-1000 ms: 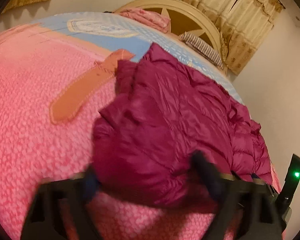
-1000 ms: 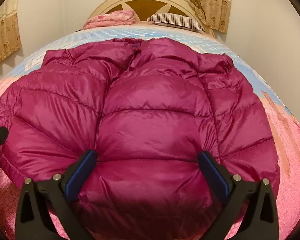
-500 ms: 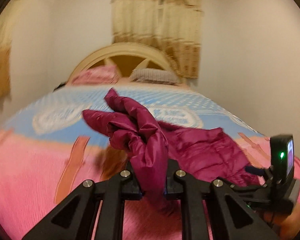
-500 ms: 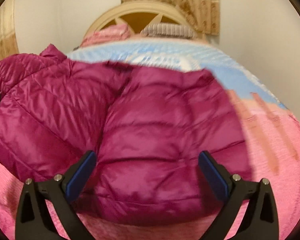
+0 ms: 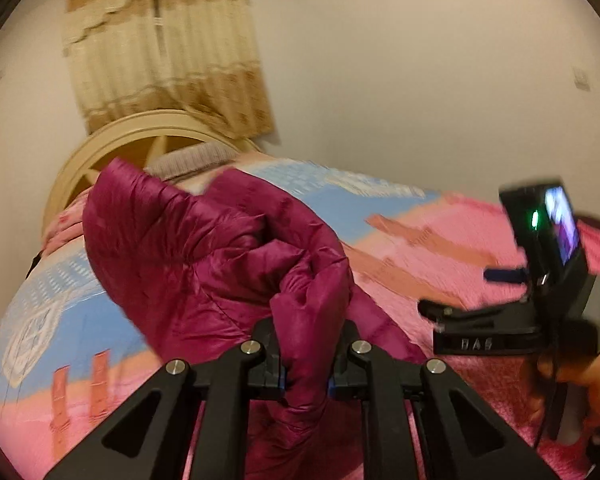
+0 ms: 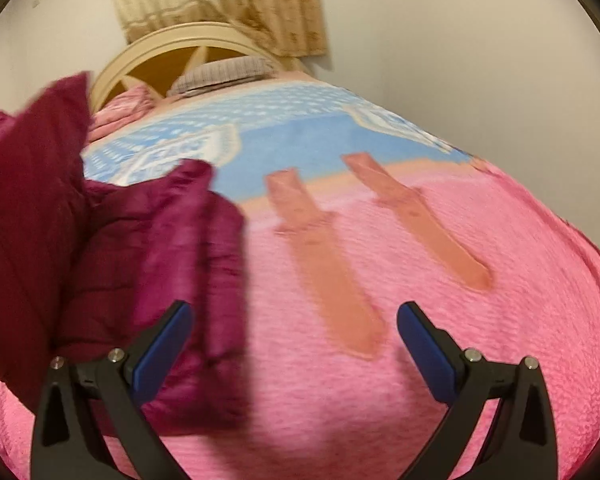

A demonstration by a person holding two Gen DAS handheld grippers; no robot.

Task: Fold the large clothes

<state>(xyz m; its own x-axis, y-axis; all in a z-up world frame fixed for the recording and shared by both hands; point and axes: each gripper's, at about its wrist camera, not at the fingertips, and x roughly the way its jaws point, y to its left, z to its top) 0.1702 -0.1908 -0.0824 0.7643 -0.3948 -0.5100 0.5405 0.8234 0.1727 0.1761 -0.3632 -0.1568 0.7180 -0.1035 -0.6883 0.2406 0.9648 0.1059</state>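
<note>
A magenta puffer jacket [image 5: 204, 256] lies on the pink and blue bedspread [image 5: 440, 264]. My left gripper [image 5: 305, 376] is shut on a bunched fold of the jacket and holds it lifted off the bed. My right gripper [image 6: 294, 344] is open and empty over the pink bedspread [image 6: 380, 360], with the jacket [image 6: 100, 248] heaped to its left. The right gripper also shows in the left wrist view [image 5: 432, 312], to the right of the jacket.
A cream headboard [image 6: 172, 56] stands at the far end of the bed. A striped pillow [image 6: 224, 72] and a folded pink blanket [image 6: 120, 116] lie against it. Beige curtains [image 5: 164, 56] hang behind. White walls close the right side.
My left gripper has closed on the jacket's edge and lifted it up and toward the right. My right gripper has swung right, off the jacket, over the bare bedspread.
</note>
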